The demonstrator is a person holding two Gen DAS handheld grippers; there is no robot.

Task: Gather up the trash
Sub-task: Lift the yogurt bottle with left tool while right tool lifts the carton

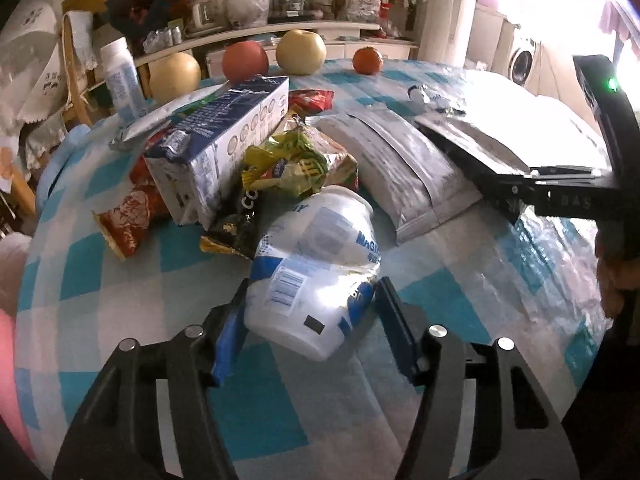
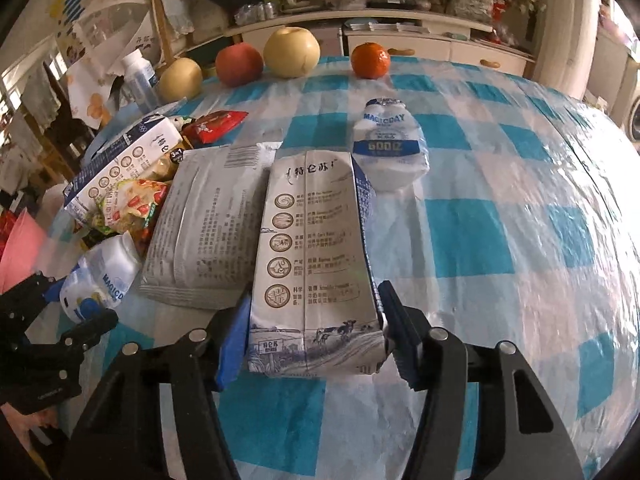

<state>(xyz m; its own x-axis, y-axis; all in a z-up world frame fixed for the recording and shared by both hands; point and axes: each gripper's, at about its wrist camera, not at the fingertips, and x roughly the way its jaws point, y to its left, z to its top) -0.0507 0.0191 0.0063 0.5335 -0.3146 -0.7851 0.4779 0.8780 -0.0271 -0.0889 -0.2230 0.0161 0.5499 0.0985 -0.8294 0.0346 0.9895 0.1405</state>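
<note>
A crumpled white bottle (image 1: 316,264) with blue print lies on the checked cloth, and my left gripper (image 1: 309,312) is shut on it, blue pads (image 1: 229,336) pressing both sides. In the right wrist view that bottle (image 2: 106,276) and the left gripper (image 2: 78,322) show at the lower left. A flattened grey-white milk carton (image 2: 316,248) lies lengthwise, with my right gripper (image 2: 316,336) shut on its near end. In the left wrist view, the right gripper (image 1: 532,184) reaches in from the right with the carton (image 1: 476,140) in it.
A trash pile lies at the left: a blue milk carton (image 1: 224,140), snack wrappers (image 1: 288,164), a grey pouch (image 2: 208,220). Another white bottle (image 2: 386,144) lies beyond the held carton. An apple (image 2: 239,63), two pears and an orange (image 2: 370,60) line the table's far edge (image 2: 460,68).
</note>
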